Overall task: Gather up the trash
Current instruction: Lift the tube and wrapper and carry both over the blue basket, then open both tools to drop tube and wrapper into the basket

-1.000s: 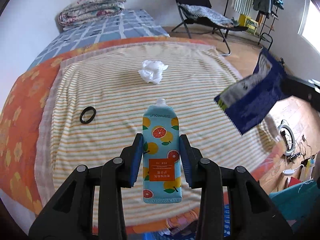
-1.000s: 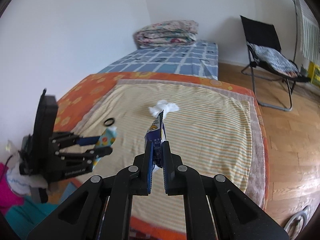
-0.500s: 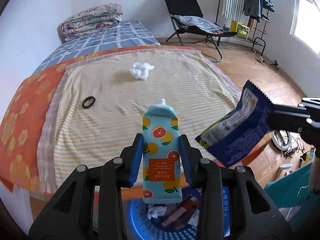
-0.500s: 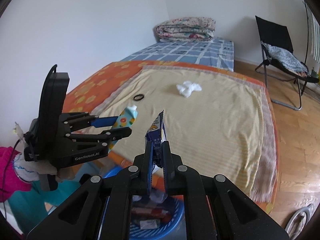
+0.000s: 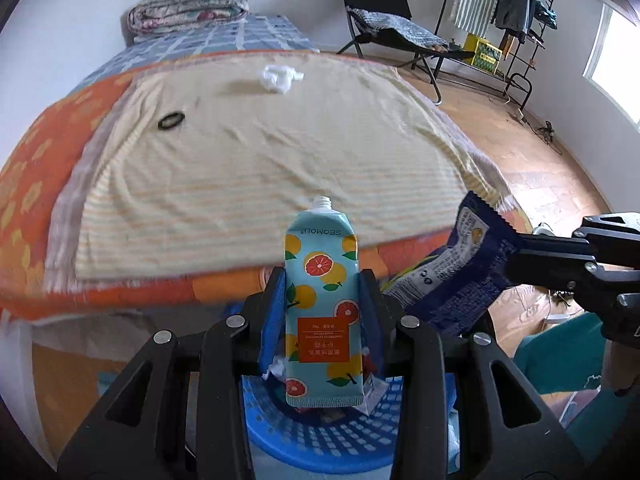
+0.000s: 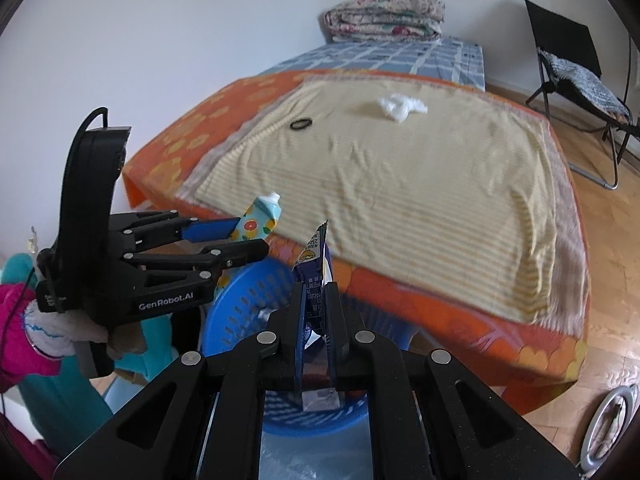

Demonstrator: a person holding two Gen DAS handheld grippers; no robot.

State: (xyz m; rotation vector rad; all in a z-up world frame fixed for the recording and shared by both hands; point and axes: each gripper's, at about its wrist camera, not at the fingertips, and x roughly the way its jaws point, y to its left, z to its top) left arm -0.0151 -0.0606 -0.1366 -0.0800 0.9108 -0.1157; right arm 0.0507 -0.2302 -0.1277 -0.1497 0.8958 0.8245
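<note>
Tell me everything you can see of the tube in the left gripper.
The tube is soft and light blue, printed with oranges and grapefruit slices, with an orange label and SEOMOU lettering. Its white threaded neck has no cap and points away. The left gripper clamps its sides, holding it above the blue basket.

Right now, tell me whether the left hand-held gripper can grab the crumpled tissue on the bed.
Probably not: the left hand-held gripper is shut on the tube over the basket; the tissue lies far across the bed.
</note>
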